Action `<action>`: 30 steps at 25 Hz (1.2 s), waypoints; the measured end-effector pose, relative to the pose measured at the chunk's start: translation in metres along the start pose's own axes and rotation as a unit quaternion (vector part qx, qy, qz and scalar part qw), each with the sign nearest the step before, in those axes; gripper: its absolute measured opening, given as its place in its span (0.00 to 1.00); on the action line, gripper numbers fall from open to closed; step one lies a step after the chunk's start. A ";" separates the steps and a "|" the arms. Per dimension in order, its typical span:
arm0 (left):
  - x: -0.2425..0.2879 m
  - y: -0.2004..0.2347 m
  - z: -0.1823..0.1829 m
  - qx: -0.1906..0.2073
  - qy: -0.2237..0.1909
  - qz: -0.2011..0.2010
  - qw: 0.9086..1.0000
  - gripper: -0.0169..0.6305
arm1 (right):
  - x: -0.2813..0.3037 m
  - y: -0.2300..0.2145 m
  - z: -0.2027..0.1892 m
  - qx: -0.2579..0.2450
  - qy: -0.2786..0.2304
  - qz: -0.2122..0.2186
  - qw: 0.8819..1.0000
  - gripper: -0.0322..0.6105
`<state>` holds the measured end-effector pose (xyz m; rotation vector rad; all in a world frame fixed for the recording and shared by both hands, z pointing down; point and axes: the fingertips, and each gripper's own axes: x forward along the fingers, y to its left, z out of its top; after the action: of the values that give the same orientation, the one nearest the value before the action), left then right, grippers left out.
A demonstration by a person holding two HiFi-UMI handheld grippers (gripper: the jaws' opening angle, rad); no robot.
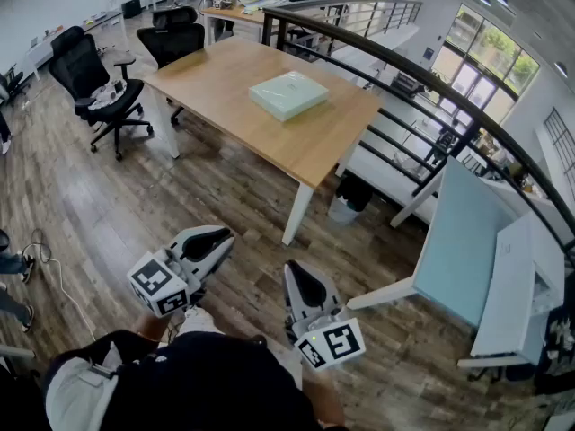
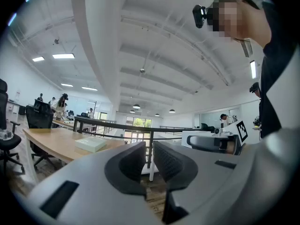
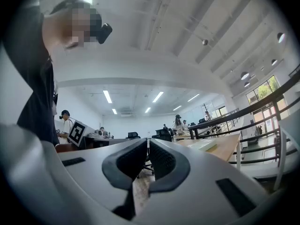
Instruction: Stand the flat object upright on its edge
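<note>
Left gripper (image 1: 218, 238) is hanging at lower centre-left of the head view and right gripper (image 1: 296, 274) just right of it, both close to the person's body and over the wood floor (image 1: 117, 214), well apart from the table (image 1: 225, 79). In the left gripper view, the left gripper (image 2: 149, 147) is showing its jaws drawn together with only a thin slit between the pads and nothing in it. In the right gripper view, the right gripper (image 3: 148, 145) is reading the same: jaws closed, empty. Flat object, a pale green slab (image 1: 287, 94), is lying flat on the wooden tabletop in the upper centre of the head view, toward the table's right side, untouched. It's also showing at mid-left in the left gripper view (image 2: 91, 145) and at mid-right in the right gripper view (image 3: 202, 145), flat in both. A dark railing (image 1: 431, 88) is running behind the table, and two black office chairs (image 1: 94, 74) are sitting at upper left.
</note>
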<state>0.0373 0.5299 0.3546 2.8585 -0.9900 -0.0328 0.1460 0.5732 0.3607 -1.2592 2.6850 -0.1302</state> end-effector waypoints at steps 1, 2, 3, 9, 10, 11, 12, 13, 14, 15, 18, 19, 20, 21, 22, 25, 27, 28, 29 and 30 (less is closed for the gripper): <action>0.003 -0.002 0.000 0.003 -0.001 0.000 1.000 0.11 | -0.001 -0.002 0.000 -0.001 -0.001 -0.001 1.000 0.10; 0.005 -0.004 0.000 0.005 -0.002 0.000 1.000 0.11 | -0.003 -0.004 0.000 -0.002 -0.001 -0.002 1.000 0.10; 0.006 -0.006 -0.001 0.007 -0.001 -0.001 1.000 0.11 | -0.005 -0.006 0.000 -0.002 -0.002 -0.003 1.000 0.10; 0.006 -0.014 -0.011 0.000 0.007 0.003 1.000 0.11 | -0.013 -0.009 -0.001 0.001 -0.005 -0.001 1.000 0.10; 0.006 -0.015 -0.010 -0.001 0.007 0.004 1.000 0.11 | -0.013 -0.009 -0.001 0.003 -0.006 0.000 1.000 0.10; 0.004 -0.016 -0.009 0.000 0.007 0.006 1.000 0.11 | -0.013 -0.009 -0.002 0.005 -0.006 0.001 1.000 0.10; 0.003 -0.016 -0.009 0.002 0.006 0.007 1.000 0.11 | -0.012 -0.008 -0.002 0.006 -0.007 0.003 1.000 0.10; 0.003 -0.015 -0.008 0.004 0.005 0.009 1.000 0.11 | -0.012 -0.007 -0.002 0.006 -0.008 0.005 1.000 0.10; 0.002 -0.015 -0.008 0.005 0.005 0.010 1.000 0.11 | -0.011 -0.006 -0.003 0.006 -0.008 0.007 1.000 0.10; 0.002 -0.014 -0.009 0.005 0.006 0.012 1.000 0.11 | -0.011 -0.005 -0.004 0.006 -0.007 0.010 1.000 0.10; -0.001 -0.014 -0.011 0.005 0.008 0.017 1.000 0.11 | -0.011 -0.003 -0.006 0.012 -0.008 0.018 1.000 0.10; -0.002 -0.014 -0.011 0.005 0.010 0.018 1.000 0.11 | -0.011 -0.003 -0.006 0.013 -0.008 0.018 1.000 0.10; -0.002 -0.013 -0.010 0.006 0.010 0.018 1.000 0.11 | -0.010 -0.005 -0.007 0.014 -0.008 0.017 1.000 0.10; -0.002 -0.013 -0.009 0.008 0.011 0.018 1.000 0.11 | -0.009 -0.006 -0.007 0.014 -0.009 0.015 1.000 0.10; -0.002 -0.012 -0.008 0.010 0.011 0.018 1.000 0.11 | -0.008 -0.008 -0.006 0.015 -0.010 0.013 1.000 0.10; 0.001 -0.007 -0.003 0.011 0.005 0.018 1.000 0.11 | -0.003 -0.013 -0.004 0.018 -0.017 0.011 1.000 0.10; 0.005 -0.004 -0.002 0.007 0.000 0.015 1.000 0.11 | 0.001 -0.014 -0.003 0.018 -0.020 0.013 1.000 0.10; 0.007 -0.002 -0.001 0.006 0.000 0.012 1.000 0.11 | 0.004 -0.015 -0.003 0.017 -0.019 0.013 1.000 0.10; 0.010 0.000 -0.001 0.005 0.002 0.008 1.000 0.11 | 0.007 -0.016 -0.003 0.018 -0.018 0.011 1.000 0.10; 0.012 0.002 -0.001 0.003 0.004 0.004 1.000 0.11 | 0.010 -0.018 -0.003 0.020 -0.016 0.008 1.000 0.10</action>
<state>0.0461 0.5211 0.3560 2.8566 -1.0028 -0.0167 0.1528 0.5542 0.3648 -1.2180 2.6512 -0.1584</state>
